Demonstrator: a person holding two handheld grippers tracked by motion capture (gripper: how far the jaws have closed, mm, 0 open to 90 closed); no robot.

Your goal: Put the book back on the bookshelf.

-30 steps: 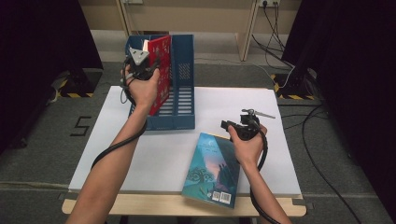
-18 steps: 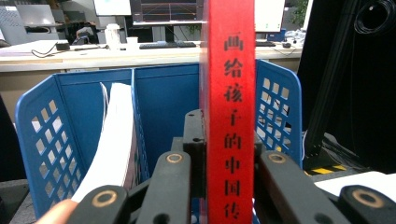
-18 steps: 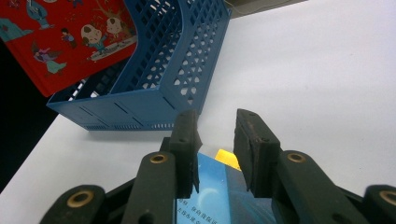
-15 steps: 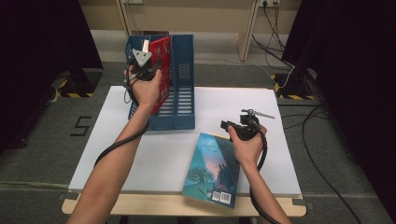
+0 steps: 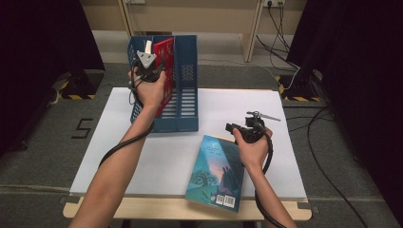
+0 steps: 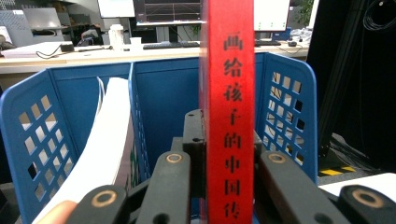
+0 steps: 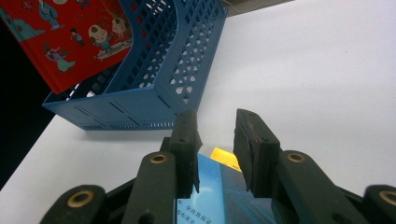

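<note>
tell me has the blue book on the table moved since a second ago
No. The blue book lies at the same spot near the table's front edge, its lower corner over that edge just as before, beside the right gripper.

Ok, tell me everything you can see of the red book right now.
The red book is a thin hardcover with a glossy red cover. Black Chinese characters run down its spine, and cartoon figures show on its cover in the right gripper view. It stands upright, spine toward the left hand-held gripper, whose jaws clamp it from both sides. It sits over the blue file rack, in the compartment to the right of the one holding white papers. Whether its bottom edge rests on the rack floor is hidden.
</note>
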